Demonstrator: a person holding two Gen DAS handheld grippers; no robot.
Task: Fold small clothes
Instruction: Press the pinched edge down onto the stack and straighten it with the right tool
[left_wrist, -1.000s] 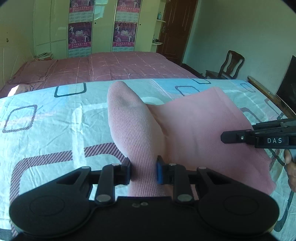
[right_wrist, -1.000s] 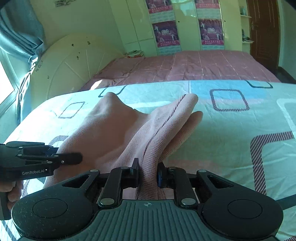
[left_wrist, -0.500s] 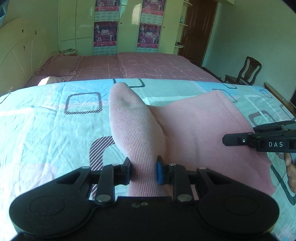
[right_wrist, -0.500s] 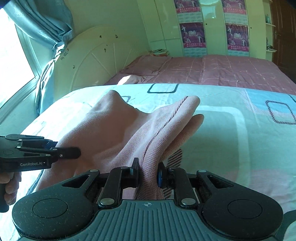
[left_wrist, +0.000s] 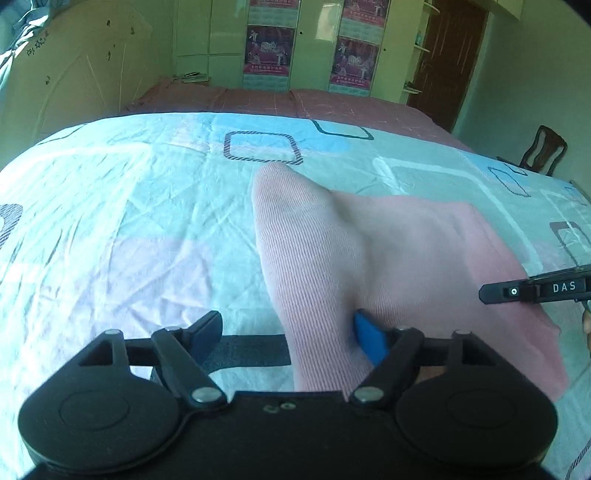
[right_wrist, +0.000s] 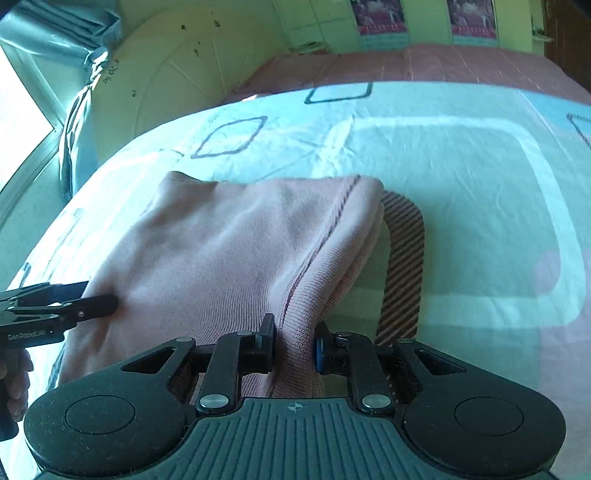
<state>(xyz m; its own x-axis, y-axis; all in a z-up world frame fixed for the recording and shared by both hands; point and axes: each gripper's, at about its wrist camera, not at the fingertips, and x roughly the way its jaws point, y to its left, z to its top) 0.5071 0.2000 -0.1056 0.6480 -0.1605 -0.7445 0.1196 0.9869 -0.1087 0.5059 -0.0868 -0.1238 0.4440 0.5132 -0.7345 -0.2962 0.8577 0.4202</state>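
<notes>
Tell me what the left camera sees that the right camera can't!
Only the left view shows the wooden chair, the brown door, and the left tongs spread open. Only the right view shows the blue curtain by the window, and the right tongs pinching cloth. Both show the pink garment on the patterned bedsheet.

A home bedroom, probably; patterned bedsheet (left_wrist: 147, 206); headboard (right_wrist: 177, 85); wardrobe (left_wrist: 310, 44).
</notes>
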